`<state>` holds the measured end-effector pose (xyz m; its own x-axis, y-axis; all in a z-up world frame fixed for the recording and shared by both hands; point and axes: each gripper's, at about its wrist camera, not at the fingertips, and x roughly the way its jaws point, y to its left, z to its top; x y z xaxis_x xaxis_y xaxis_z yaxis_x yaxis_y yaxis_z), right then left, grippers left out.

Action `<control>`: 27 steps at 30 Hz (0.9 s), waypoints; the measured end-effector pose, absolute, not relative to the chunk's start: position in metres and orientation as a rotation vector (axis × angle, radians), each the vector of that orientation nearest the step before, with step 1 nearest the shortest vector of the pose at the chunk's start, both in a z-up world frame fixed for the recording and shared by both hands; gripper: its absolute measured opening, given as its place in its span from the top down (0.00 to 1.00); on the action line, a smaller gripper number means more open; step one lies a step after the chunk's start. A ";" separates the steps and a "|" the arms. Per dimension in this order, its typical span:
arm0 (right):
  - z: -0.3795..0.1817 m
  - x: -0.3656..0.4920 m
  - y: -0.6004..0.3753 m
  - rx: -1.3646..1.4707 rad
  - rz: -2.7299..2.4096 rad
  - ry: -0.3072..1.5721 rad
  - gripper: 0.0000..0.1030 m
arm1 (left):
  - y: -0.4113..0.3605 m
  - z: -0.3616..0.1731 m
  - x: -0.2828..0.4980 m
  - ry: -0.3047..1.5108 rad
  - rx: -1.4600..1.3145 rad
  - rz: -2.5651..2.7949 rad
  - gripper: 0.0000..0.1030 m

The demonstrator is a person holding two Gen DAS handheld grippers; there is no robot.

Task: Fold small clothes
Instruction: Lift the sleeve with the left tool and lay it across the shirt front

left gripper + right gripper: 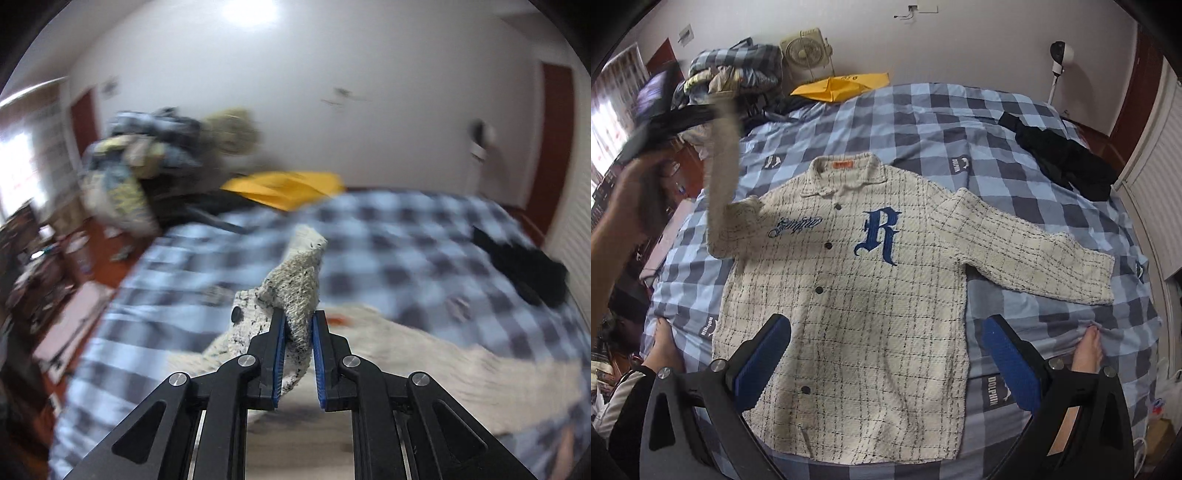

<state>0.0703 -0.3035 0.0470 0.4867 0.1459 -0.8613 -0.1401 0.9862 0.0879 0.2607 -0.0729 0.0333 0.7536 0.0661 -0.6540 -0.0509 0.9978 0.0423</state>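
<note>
Shirt point(849, 280) spread flat, front up, at frame centre on checked bed cover point(923, 122) | left gripper point(298, 332) pinching one sleeve point(295, 288), raised at upper left of right view | right gripper point(882, 365) spread wide, empty, above hem | far sleeve untouched | progress: first fold just starting, body folds remaining

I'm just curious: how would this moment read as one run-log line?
left gripper: shut on shirt sleeve, lifted | right gripper: open, above shirt | shirt: flat on bed
</note>
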 end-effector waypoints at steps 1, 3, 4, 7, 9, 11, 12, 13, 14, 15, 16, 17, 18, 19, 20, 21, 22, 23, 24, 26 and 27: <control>0.047 0.070 -0.306 0.005 0.168 1.044 0.01 | -0.095 0.022 0.265 0.733 0.017 0.014 0.87; 0.043 0.070 -0.311 -0.006 0.152 1.046 0.01 | -0.133 -0.009 0.268 0.803 -0.038 -0.106 0.86; 0.040 0.071 -0.312 -0.010 0.146 1.052 0.01 | -0.147 -0.024 0.268 0.852 -0.086 -0.179 0.86; 0.036 0.071 -0.317 -0.013 0.143 1.065 0.01 | -0.176 -0.049 0.262 0.979 -0.249 -0.349 0.86; 0.036 0.070 -0.320 -0.016 0.145 1.060 0.01 | -0.184 -0.054 0.249 1.030 -0.298 -0.380 0.85; 0.039 0.069 -0.322 -0.020 0.145 1.044 0.01 | -0.178 -0.051 0.244 1.074 -0.298 -0.387 0.84; 0.041 0.068 -0.323 -0.022 0.147 1.034 0.01 | -0.171 -0.049 0.240 1.089 -0.309 -0.398 0.84; 0.043 0.069 -0.323 -0.022 0.149 1.027 0.01 | -0.161 -0.046 0.234 1.100 -0.334 -0.410 0.84; 0.045 0.069 -0.323 -0.019 0.153 1.019 0.01 | -0.142 -0.040 0.226 1.109 -0.371 -0.407 0.84; 0.045 0.069 -0.323 -0.015 0.158 1.011 0.01 | -0.129 -0.038 0.219 1.117 -0.385 -0.386 0.84; 0.046 0.069 -0.323 -0.009 0.163 1.005 0.01 | -0.112 -0.037 0.213 1.126 -0.394 -0.348 0.84; 0.045 0.070 -0.323 -0.005 0.164 1.003 0.01 | -0.083 -0.030 0.199 1.130 -0.398 -0.280 0.84; 0.045 0.071 -0.324 0.002 0.167 1.003 0.01 | -0.065 -0.029 0.190 1.128 -0.395 -0.231 0.84; 0.042 0.075 -0.326 0.012 0.173 1.010 0.01 | -0.041 -0.025 0.177 1.121 -0.375 -0.170 0.84; 0.037 0.079 -0.328 0.023 0.178 1.026 0.01 | -0.019 -0.021 0.162 1.118 -0.338 -0.110 0.84; 0.031 0.085 -0.328 0.031 0.180 1.054 0.01 | -0.005 -0.020 0.153 1.123 -0.294 -0.069 0.84; 0.025 0.092 -0.328 0.039 0.183 1.085 0.01 | 0.013 -0.017 0.139 1.135 -0.232 -0.015 0.84; 0.015 0.106 -0.328 0.047 0.192 1.135 0.01 | 0.026 -0.016 0.129 1.142 -0.192 0.023 0.84; 0.008 0.115 -0.328 0.059 0.197 1.168 0.01 | 0.041 -0.015 0.114 1.145 -0.154 0.059 0.84; -0.011 0.145 -0.330 0.125 0.200 1.249 0.01 | 0.064 -0.018 0.085 1.155 -0.126 0.093 0.84; -0.022 0.164 -0.331 0.180 0.191 1.286 0.01 | 0.073 -0.021 0.078 1.166 -0.132 0.095 0.84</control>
<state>0.1642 -0.3310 -0.0215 0.2699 0.2404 -0.9324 -0.0403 0.9703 0.2386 0.0779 0.0729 -0.0210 0.3911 0.0058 -0.9203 -0.1430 0.9882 -0.0545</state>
